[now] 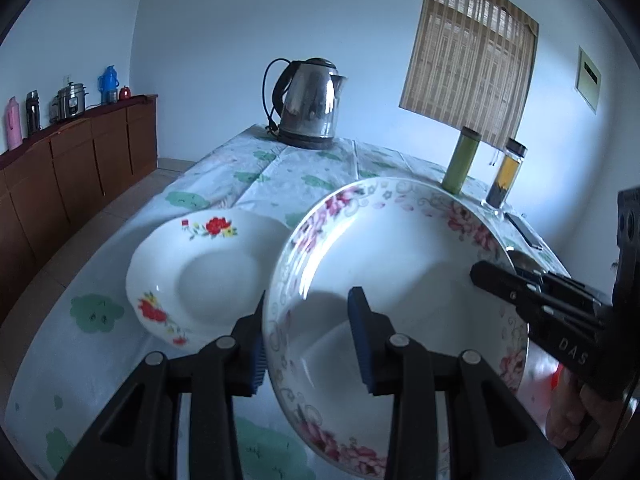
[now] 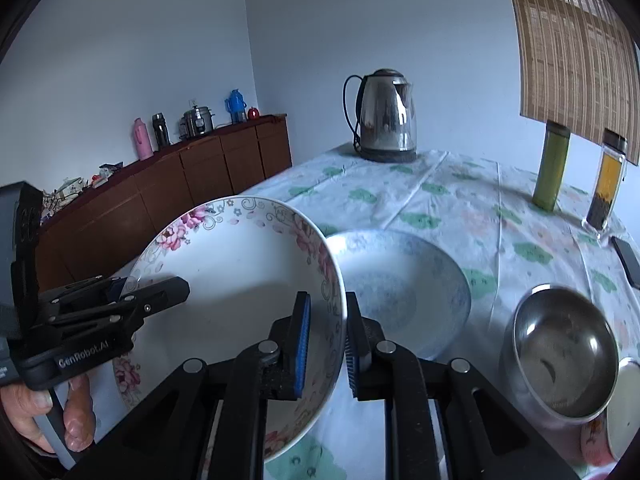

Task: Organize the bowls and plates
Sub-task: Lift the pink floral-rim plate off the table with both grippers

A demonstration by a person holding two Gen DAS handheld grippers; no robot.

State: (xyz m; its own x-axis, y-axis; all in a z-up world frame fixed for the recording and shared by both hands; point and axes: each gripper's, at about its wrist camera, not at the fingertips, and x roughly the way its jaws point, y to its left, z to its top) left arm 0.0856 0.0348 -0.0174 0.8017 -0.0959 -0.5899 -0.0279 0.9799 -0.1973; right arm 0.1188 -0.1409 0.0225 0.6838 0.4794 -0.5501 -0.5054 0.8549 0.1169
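Pink-flowered plate (image 1: 400,264) is being held above the desk (image 1: 280,168) by both grippers, sorting barely begun.
Left gripper (image 1: 308,344) and right gripper (image 2: 326,344) jaws are being kept clamped on opposite rims. Counted: three plates, with red-flowered plate (image 1: 208,276) and blue plate (image 2: 404,292) lying unstacked mid-desk; one steel bowl (image 2: 564,356) sitting at the right edge.

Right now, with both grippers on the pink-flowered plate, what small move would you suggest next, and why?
Probably carry the pink-flowered white plate sideways over the red-flowered white plate on the table. The left gripper and right gripper each pinch its rim, it hangs tilted, and that plate is the nearest match.
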